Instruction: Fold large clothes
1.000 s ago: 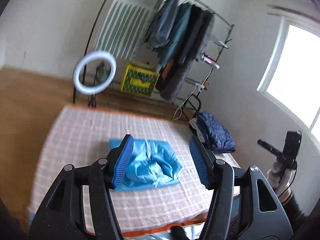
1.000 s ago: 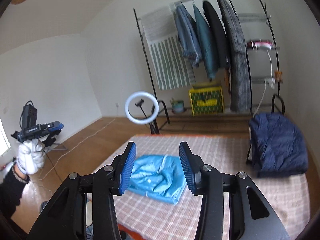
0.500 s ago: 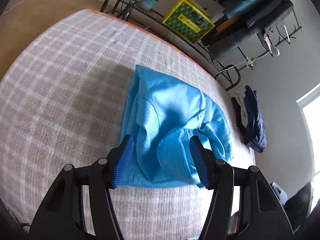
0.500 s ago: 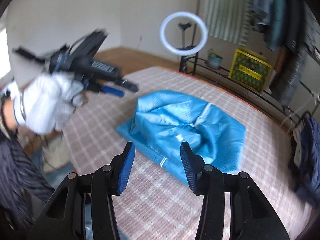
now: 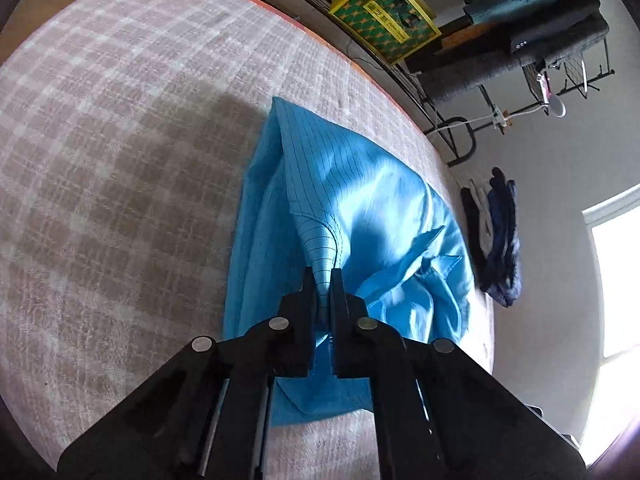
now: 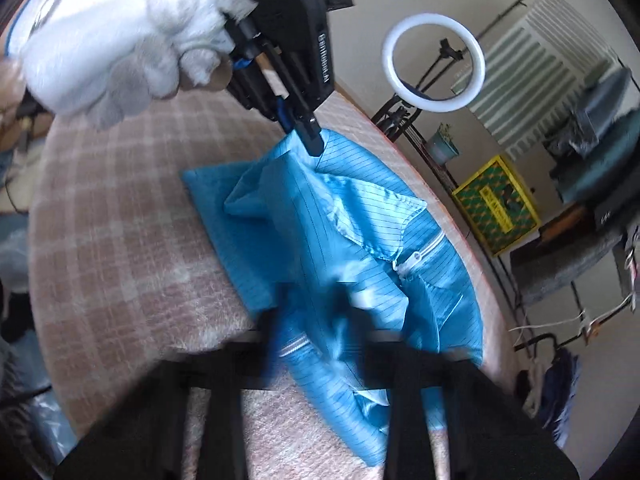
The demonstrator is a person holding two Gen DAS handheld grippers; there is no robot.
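Left tool (image 5: pixel 323 280): black jaws closed together, a pinch of the bright blue pin-striped zip-front garment (image 5: pixel 360 208) clamped between them; fabric rises in a peak to the tips. From the right wrist view the same left tool (image 6: pixel 310 138) grips the garment's far edge, held by a white-gloved hand (image 6: pixel 116 36). White lettering runs down the tool's black body; too blurred to read.

Right tool (image 6: pixel 316 320): heavily motion-blurred, finger outlines smeared over the near part of the garment. By all signs the jaws are fully closed; whether cloth is caught between them cannot be made out.

Garment lies crumpled, partly folded, on the pink-and-white checked blanket (image 5: pixel 120 140), which covers a bed with an orange edge. White zip and open collar visible.

Beyond the bed: white ring light on a black stand (image 6: pixel 434 62); small pale-blue pot with a plant (image 6: pixel 442 146); yellow plastic crate with green patterned panels (image 5: pixel 386 20), its printed label illegible and its contents hidden. Black clothes rack with hanging dark garments (image 5: pixel 532 20), cut off at the frame edge. Dark navy padded jacket (image 5: pixel 500 240) heaped at the bed's far side.
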